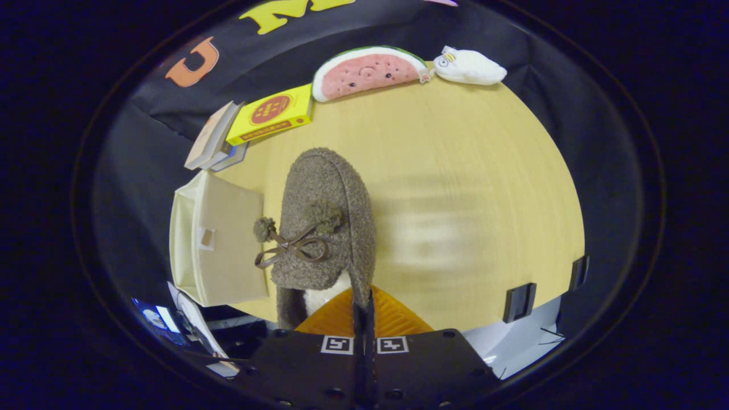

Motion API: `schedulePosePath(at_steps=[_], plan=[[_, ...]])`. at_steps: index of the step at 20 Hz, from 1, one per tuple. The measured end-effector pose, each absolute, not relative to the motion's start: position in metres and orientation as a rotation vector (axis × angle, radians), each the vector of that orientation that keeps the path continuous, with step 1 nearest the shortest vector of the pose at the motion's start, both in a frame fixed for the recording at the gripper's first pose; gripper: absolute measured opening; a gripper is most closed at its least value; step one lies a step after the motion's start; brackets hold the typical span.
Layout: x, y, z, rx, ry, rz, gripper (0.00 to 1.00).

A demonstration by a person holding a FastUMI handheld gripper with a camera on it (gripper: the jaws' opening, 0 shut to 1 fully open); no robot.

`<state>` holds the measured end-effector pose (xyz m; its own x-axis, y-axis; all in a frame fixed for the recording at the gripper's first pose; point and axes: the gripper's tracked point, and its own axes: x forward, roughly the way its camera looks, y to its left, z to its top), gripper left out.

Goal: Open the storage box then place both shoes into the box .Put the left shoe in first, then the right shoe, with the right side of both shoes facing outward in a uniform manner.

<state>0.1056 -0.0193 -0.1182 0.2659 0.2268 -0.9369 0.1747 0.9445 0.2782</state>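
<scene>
A brown fuzzy slipper (324, 222) with a dark bow and pompoms hangs from my gripper (363, 300). The gripper is shut on the rim of the slipper's heel opening, where white lining shows, and the toe points away from the fingers. The slipper is lifted over the yellow wooden table (455, 171). Right beside the slipper, on its bow side, stands the cream fabric storage box (219, 239) at the table's edge. From here I cannot tell how its opening stands.
Beyond the slipper's toe, along the booth wall, lie a stack of books (213, 139), a yellow book (272, 114), a watermelon plush (367, 71) and a white plush (470, 67). Two black clamps (518, 302) grip the table edge near the fingers.
</scene>
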Motion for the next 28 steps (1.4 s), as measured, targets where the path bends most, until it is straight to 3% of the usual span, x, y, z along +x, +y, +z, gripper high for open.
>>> schedulePosePath(at_steps=[8,15,24,28], plan=[[0.137,0.116,-0.05,0.338,1.248,0.15,0.0],[0.151,0.225,-0.064,0.321,1.278,0.223,0.0],[0.176,0.247,-0.11,0.213,1.202,0.041,0.01],[0.173,0.251,-0.114,0.2,1.15,0.026,0.04]])
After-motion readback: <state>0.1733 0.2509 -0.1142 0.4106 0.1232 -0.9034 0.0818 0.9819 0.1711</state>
